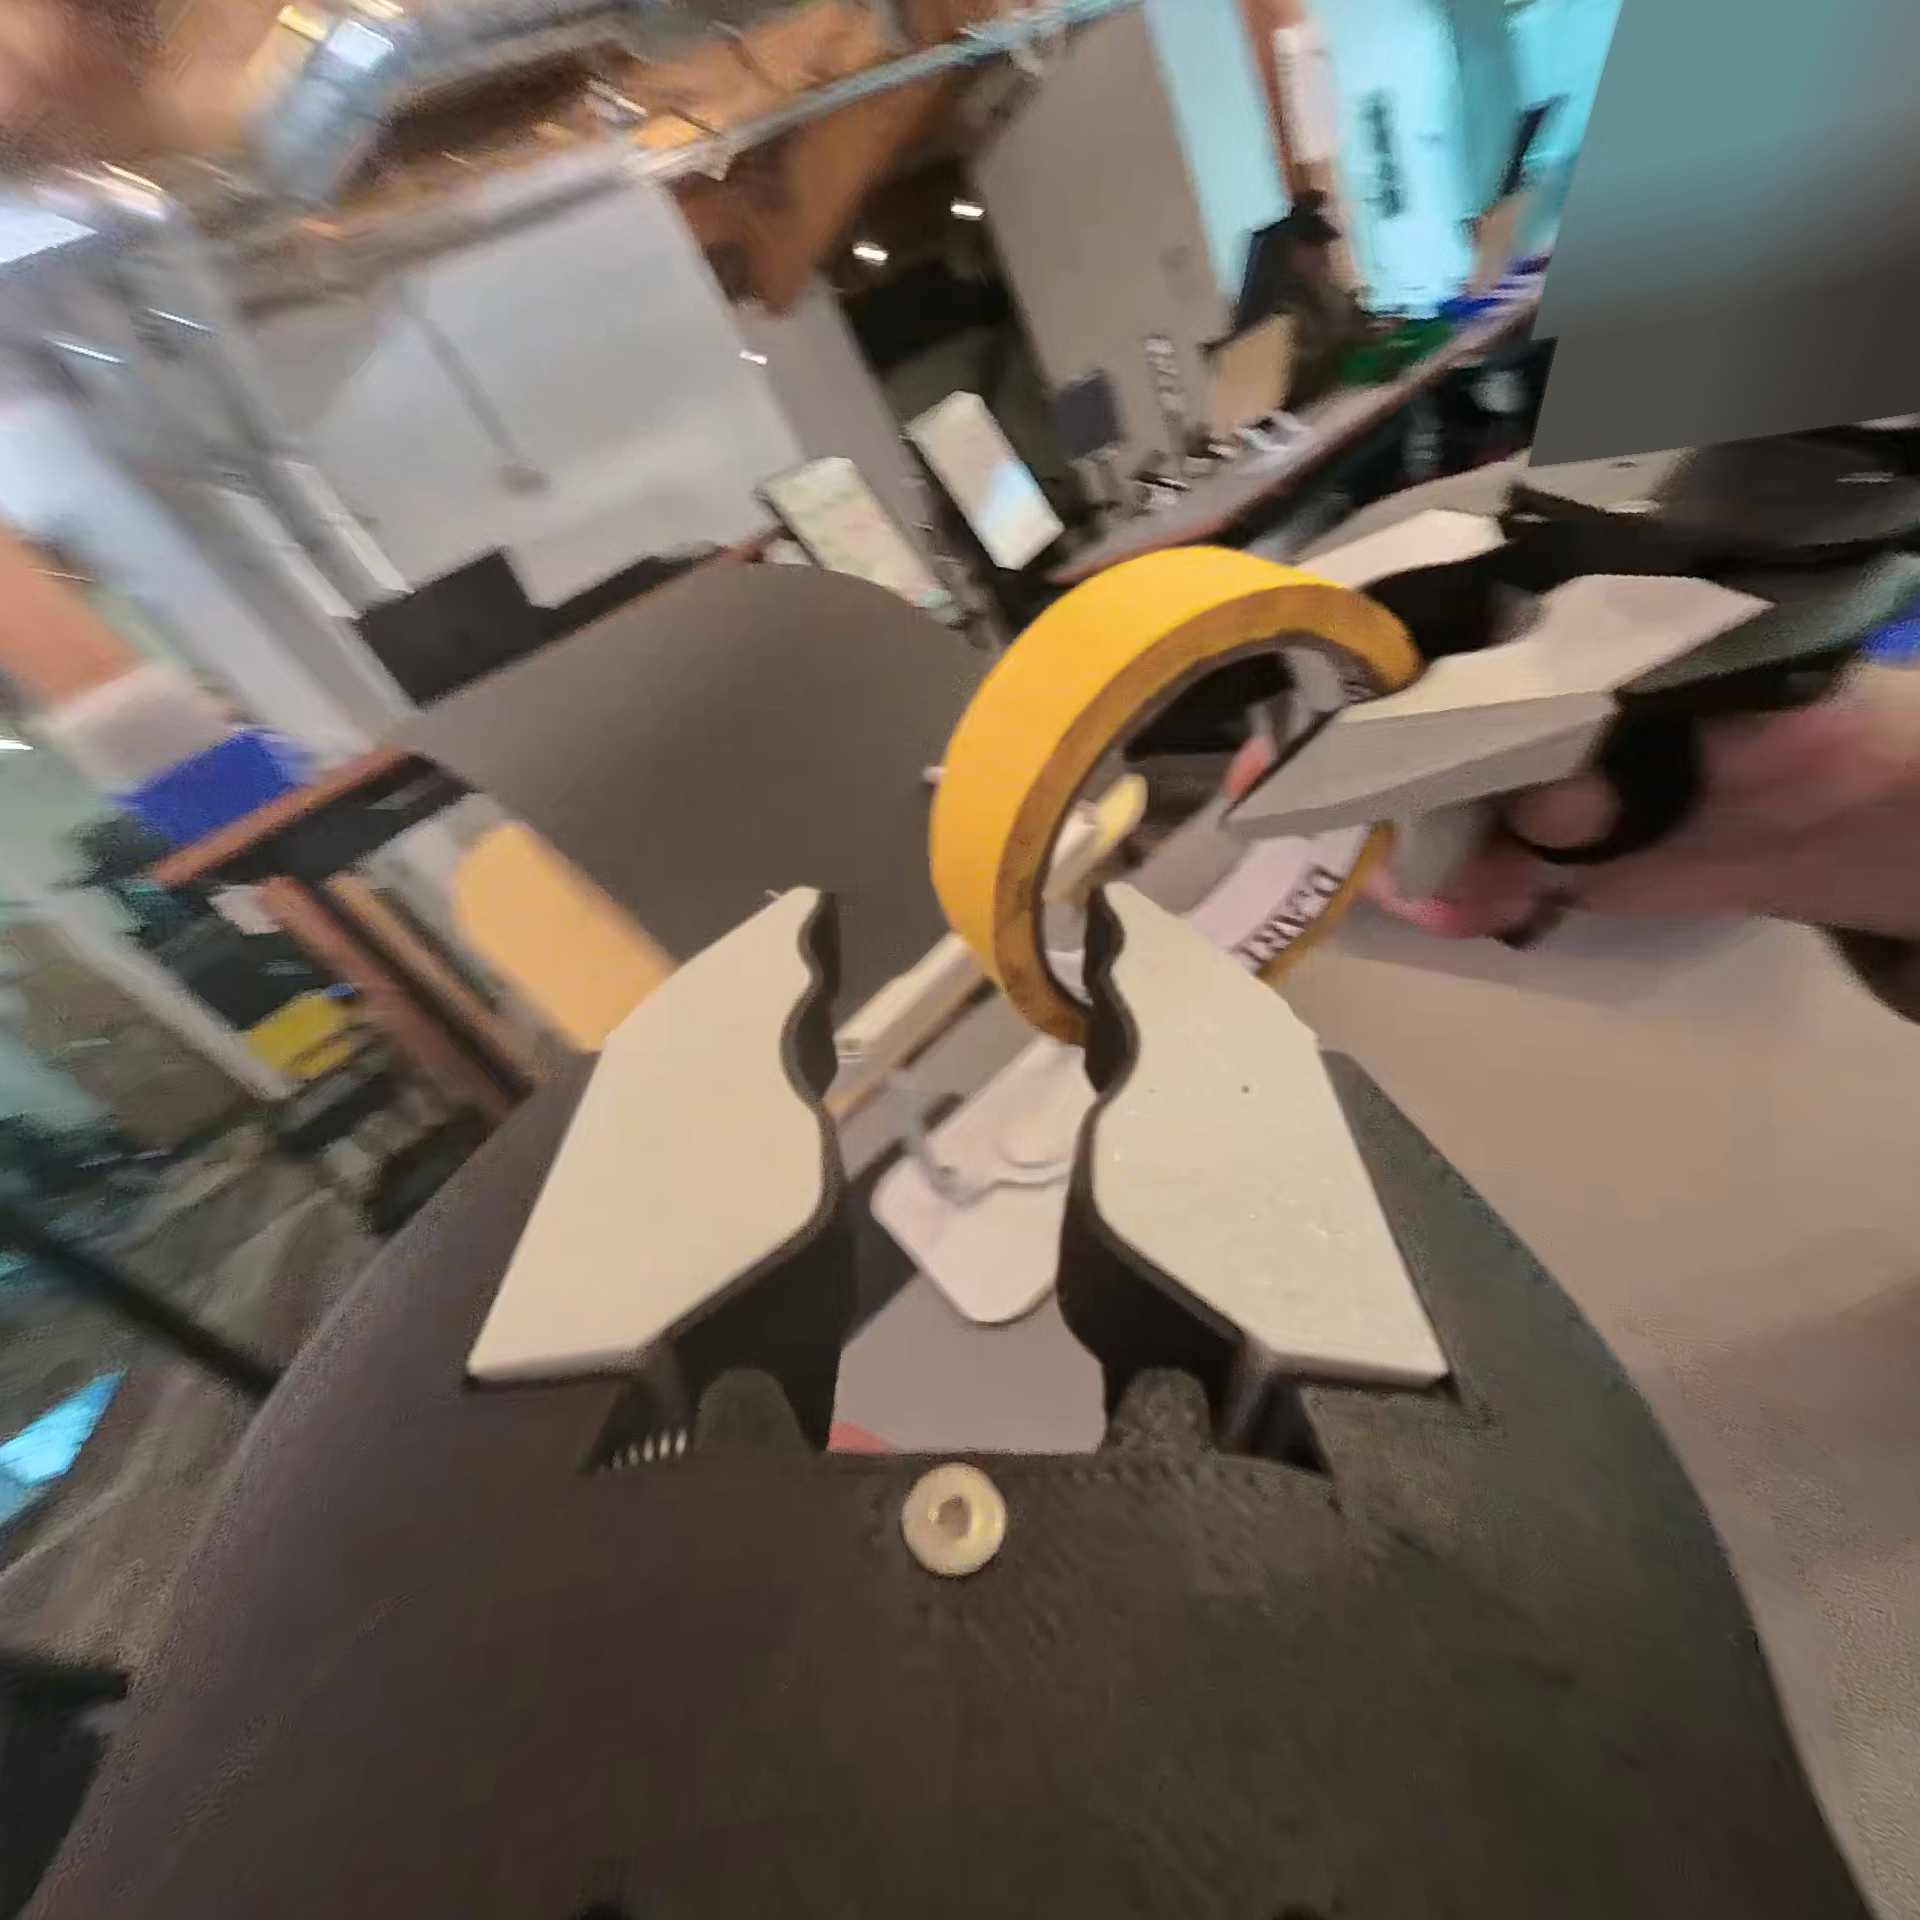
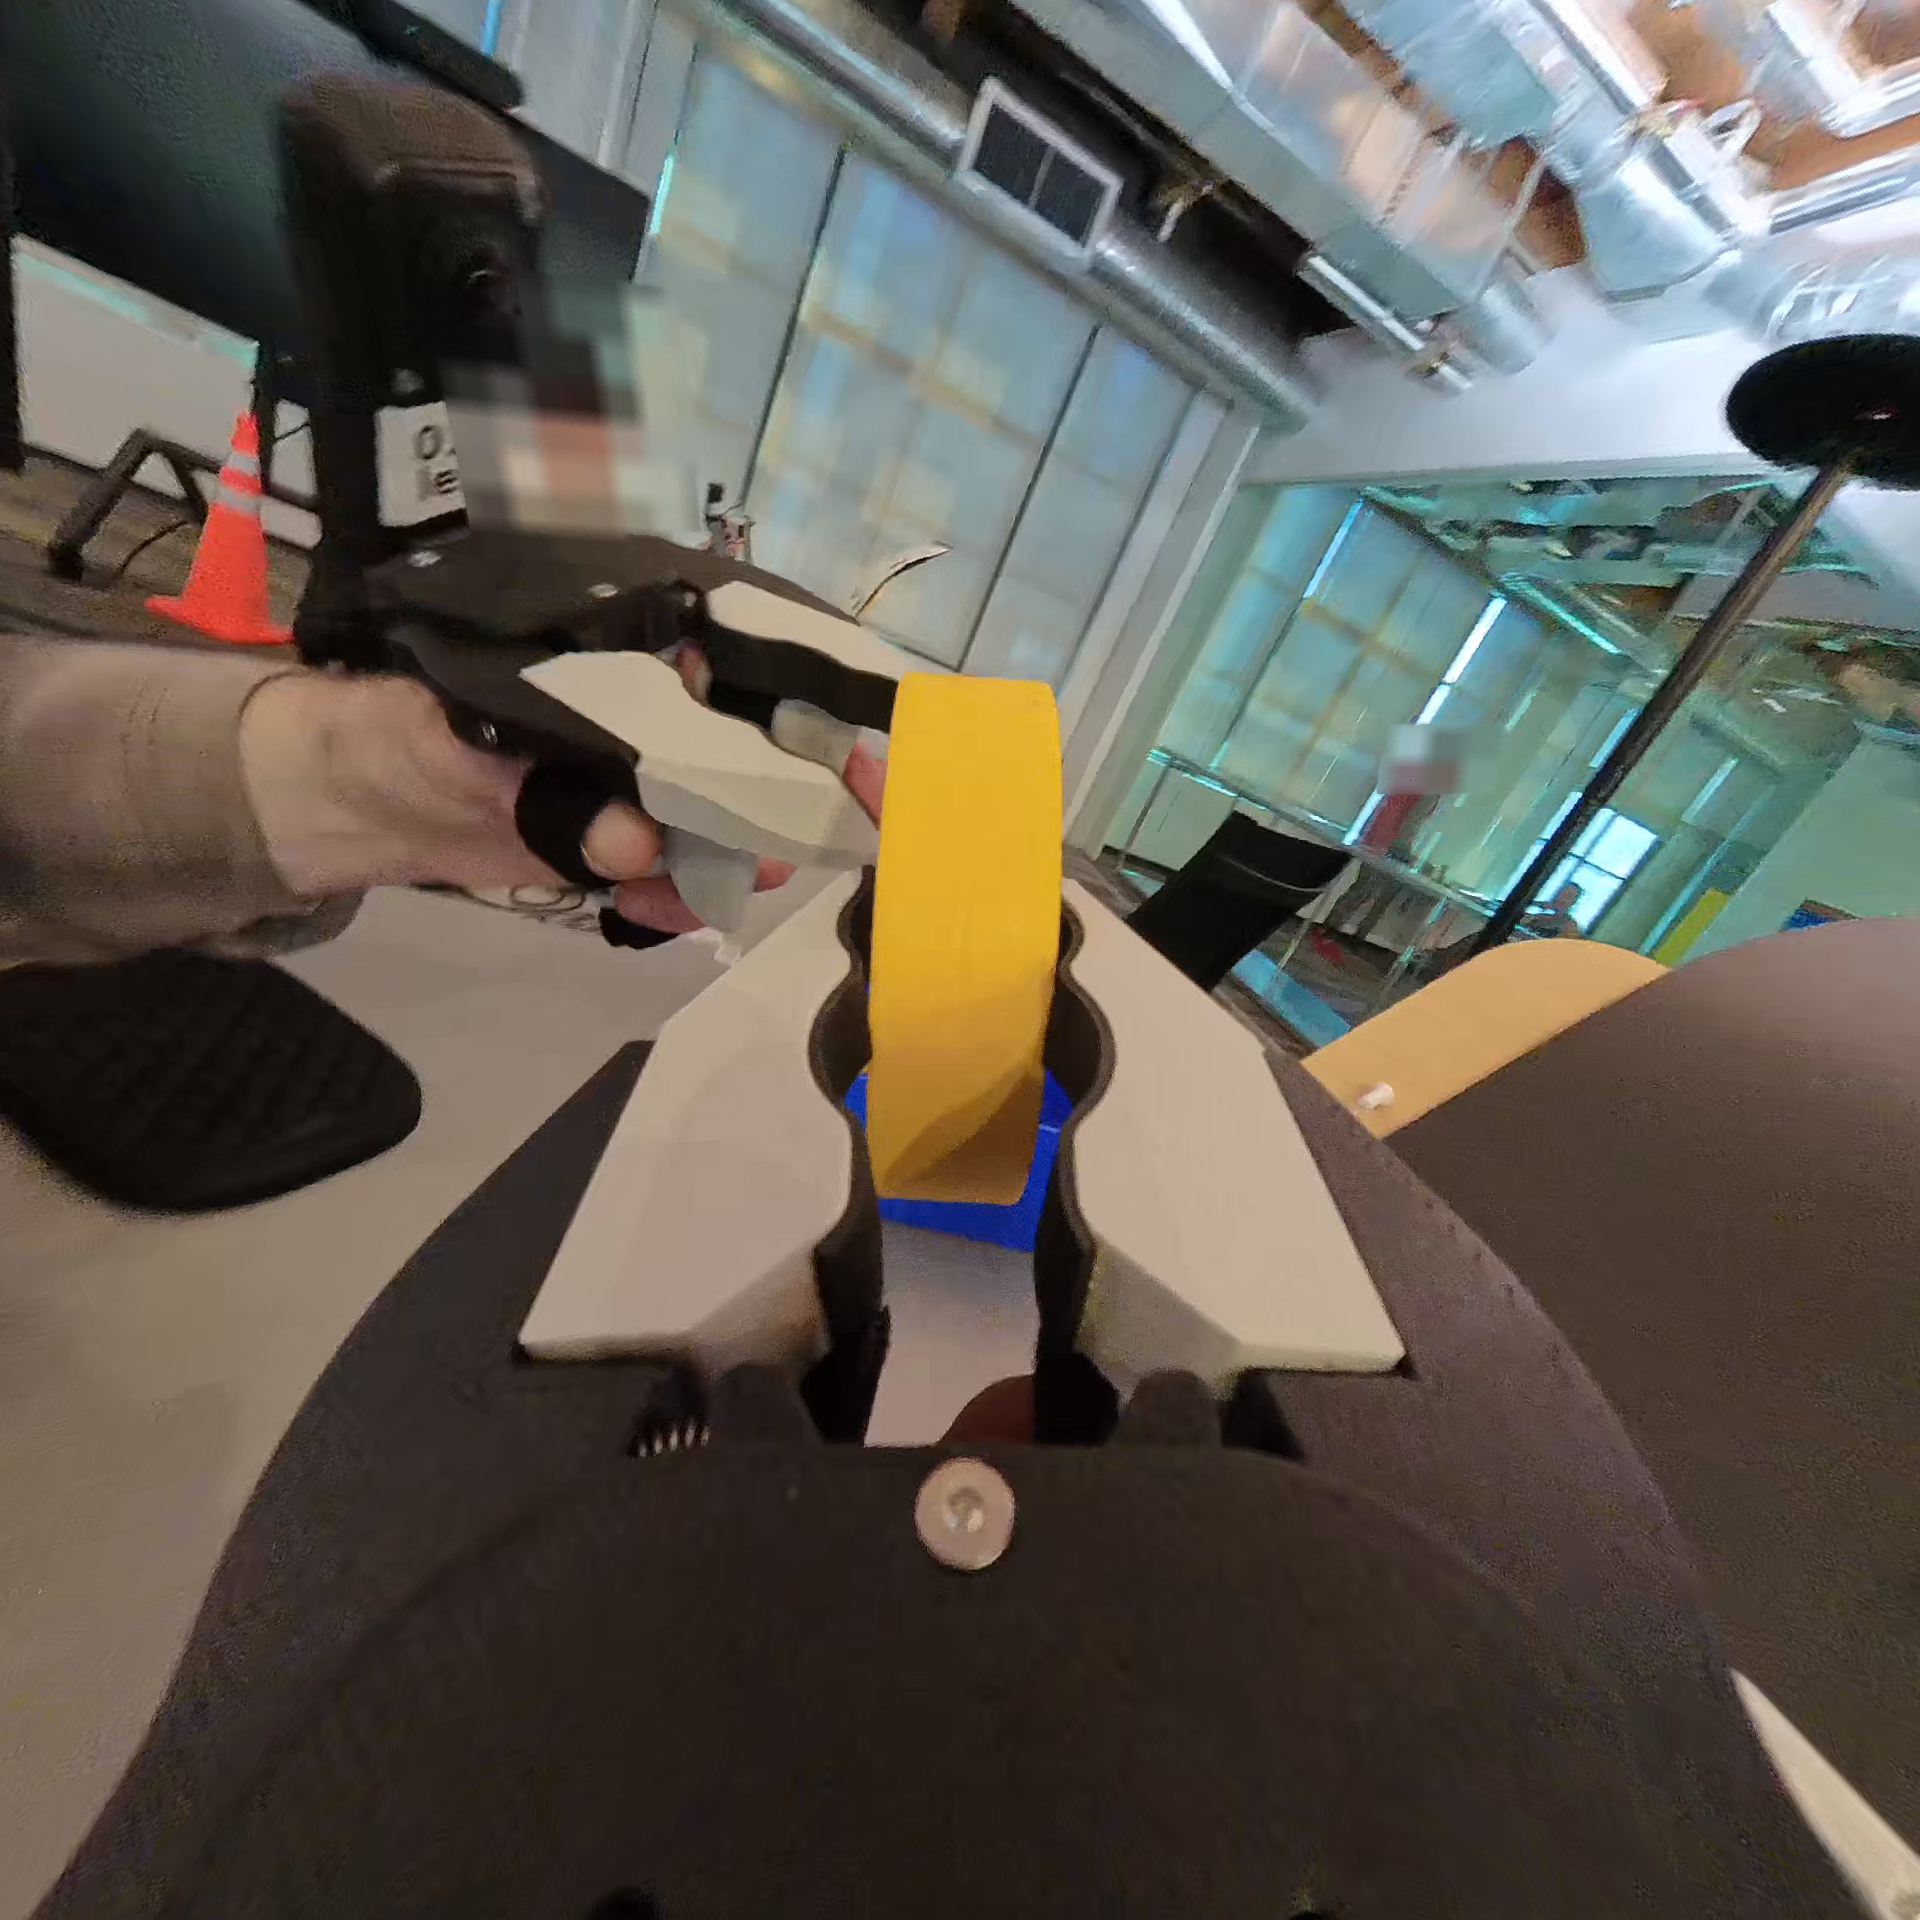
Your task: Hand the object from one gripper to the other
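A yellow tape roll (image 1: 987, 790) hangs upright in the air. My right gripper (image 2: 961, 899) is shut on it, and the roll (image 2: 966, 935) stands edge-on between its white fingers. In the left wrist view the right gripper (image 1: 1340, 665) reaches in from the right and clamps the roll's far side. My left gripper (image 1: 966, 914) is open and empty. The roll's lower rim sits just ahead of its mouth, close to the right fingertip (image 1: 1117, 935). In the right wrist view the left gripper (image 2: 878, 764) comes from the left, its tips at the roll's left edge.
A grey table (image 1: 1610, 1143) lies below, with a white object (image 1: 987, 1195) on it. A blue block (image 2: 966, 1216) shows under the roll and a black pad (image 2: 187, 1081) lies to the left. A dark chair back (image 1: 675, 727) stands behind. An orange cone (image 2: 234, 540) is far off.
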Action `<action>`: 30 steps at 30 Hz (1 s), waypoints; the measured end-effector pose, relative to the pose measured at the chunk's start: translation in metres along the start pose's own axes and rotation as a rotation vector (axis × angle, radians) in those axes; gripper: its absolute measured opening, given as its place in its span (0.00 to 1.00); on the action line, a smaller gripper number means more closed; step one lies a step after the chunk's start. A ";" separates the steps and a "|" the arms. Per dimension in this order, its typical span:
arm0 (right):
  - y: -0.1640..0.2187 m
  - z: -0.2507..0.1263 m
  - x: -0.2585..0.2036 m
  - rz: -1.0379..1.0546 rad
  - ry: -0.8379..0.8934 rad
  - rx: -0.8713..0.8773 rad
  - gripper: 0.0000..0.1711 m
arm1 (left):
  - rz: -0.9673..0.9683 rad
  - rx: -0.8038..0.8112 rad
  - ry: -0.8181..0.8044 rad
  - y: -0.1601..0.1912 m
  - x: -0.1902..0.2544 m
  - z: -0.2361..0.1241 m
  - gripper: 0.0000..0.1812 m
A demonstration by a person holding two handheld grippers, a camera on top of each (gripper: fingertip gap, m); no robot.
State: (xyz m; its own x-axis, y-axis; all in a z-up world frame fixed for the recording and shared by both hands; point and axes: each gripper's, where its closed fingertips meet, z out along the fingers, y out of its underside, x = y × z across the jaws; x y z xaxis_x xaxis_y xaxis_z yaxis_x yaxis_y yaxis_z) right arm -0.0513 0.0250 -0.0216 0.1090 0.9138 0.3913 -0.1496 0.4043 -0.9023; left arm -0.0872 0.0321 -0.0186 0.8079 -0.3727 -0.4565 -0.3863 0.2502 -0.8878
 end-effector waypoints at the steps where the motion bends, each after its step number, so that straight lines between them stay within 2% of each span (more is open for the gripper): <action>1: 0.000 0.002 0.001 0.004 0.038 0.017 0.16 | 0.017 0.014 -0.061 -0.001 -0.006 -0.002 0.23; 4: -0.001 0.009 -0.004 0.036 0.104 0.070 0.16 | 0.028 0.063 -0.131 -0.010 -0.010 -0.005 0.20; 11: -0.005 0.011 -0.011 0.057 0.150 0.121 0.16 | 0.119 0.032 -0.145 -0.007 -0.007 -0.002 0.14; 13: -0.006 0.011 -0.012 0.068 0.152 0.126 0.16 | 0.173 0.023 -0.152 -0.007 -0.003 0.000 0.07; 15: -0.007 0.011 -0.012 0.079 0.149 0.138 0.16 | 0.226 0.021 -0.181 -0.008 -0.004 0.001 0.06; 21: -0.013 0.010 -0.016 0.053 0.089 0.138 0.16 | 0.256 0.002 -0.127 -0.012 -0.005 0.002 0.06; 22: -0.015 0.010 -0.019 0.043 0.062 0.139 0.20 | 0.260 0.005 -0.113 -0.014 -0.005 0.002 0.05; 25: -0.028 0.002 -0.032 0.032 -0.085 0.177 0.26 | 0.268 0.010 0.018 -0.017 -0.001 0.000 0.05; 29: -0.041 -0.018 -0.045 0.025 -0.280 0.209 0.26 | 0.219 -0.024 0.301 -0.017 0.015 -0.006 0.05; 30: -0.046 -0.025 -0.049 0.021 -0.328 0.230 0.21 | 0.207 -0.049 0.370 -0.014 0.019 -0.008 0.05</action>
State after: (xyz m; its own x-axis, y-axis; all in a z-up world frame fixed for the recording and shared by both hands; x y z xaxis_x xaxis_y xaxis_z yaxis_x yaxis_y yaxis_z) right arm -0.0257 -0.0394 -0.0042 -0.2106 0.8712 0.4436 -0.3689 0.3494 -0.8613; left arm -0.0698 0.0140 -0.0149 0.4999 -0.6170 -0.6078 -0.5519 0.3139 -0.7726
